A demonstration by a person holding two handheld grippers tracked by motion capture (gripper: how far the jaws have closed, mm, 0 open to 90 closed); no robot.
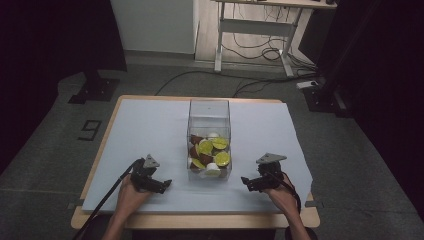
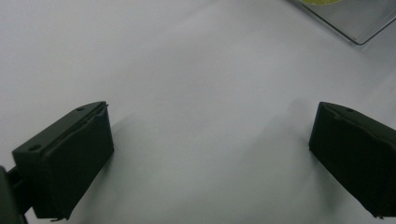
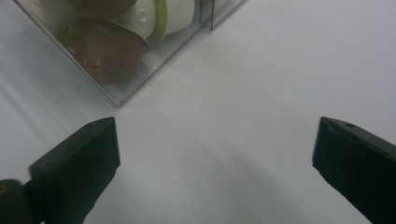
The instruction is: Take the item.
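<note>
1. High view: I have both hands low at the near edge of the table [image 1: 125, 102], which is covered by a pale sheet. The left gripper [image 1: 162, 184] and the right gripper [image 1: 247, 182] rest on either side of the clear box [image 1: 209, 112], both apart from it. The box stands mid-table, tall, square and see-through, and holds a pile of capsules [image 1: 210, 152] at its bottom: lime-green foil tops, brown cups, a few white ones. I see no capsules on the sheet, so I judge the loading done, or nearly; nothing is left outside to pick up.

2. Left gripper view: my jaws stand wide apart with nothing between them, only the smooth matt sheet below. The jaw pads are black, blocky and slightly ridged. A corner of the box [image 2: 355, 23] is at the top right, well off.

3. Right gripper view: jaws again spread wide and empty. The box's corner [image 3: 116, 95] lies near, just ahead, its wall glossy. Through it I see a brown cup [image 3: 105, 51] on its side and a white one [image 3: 163, 14] with a green rim, both smooth plastic.
</note>
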